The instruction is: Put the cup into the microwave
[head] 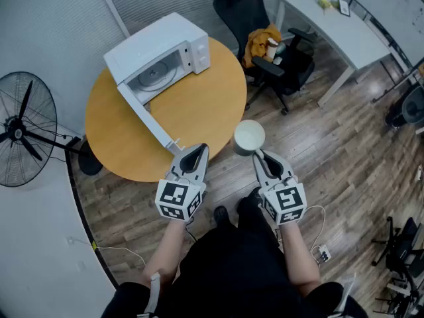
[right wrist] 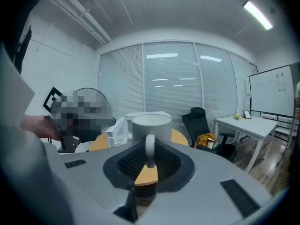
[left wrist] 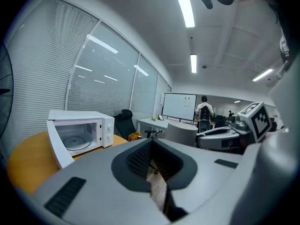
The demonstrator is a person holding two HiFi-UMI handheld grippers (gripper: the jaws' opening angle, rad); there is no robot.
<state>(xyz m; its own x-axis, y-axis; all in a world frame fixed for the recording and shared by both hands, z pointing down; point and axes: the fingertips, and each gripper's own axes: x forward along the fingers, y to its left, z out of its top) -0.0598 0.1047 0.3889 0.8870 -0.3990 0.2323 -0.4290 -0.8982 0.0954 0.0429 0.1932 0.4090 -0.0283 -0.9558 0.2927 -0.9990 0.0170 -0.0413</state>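
A white microwave (head: 159, 55) stands at the back of the round wooden table (head: 205, 105), its door (head: 147, 116) swung wide open toward me and the glass turntable showing inside. My right gripper (head: 260, 155) is shut on the handle of a white cup (head: 249, 136), which it holds upright in the air just off the table's near right edge. In the right gripper view the cup (right wrist: 151, 124) sits straight ahead of the gripper (right wrist: 150, 149), the microwave (right wrist: 123, 123) partly hidden behind it. My left gripper (head: 193, 152) hangs near the door's outer end, shut and empty.
A standing fan (head: 23, 128) is at the left. A black office chair (head: 265, 38) with an orange garment stands right of the table, a white desk (head: 331, 25) beyond it. A wall of blinds runs behind the microwave. A person (left wrist: 204, 109) stands far off by a whiteboard.
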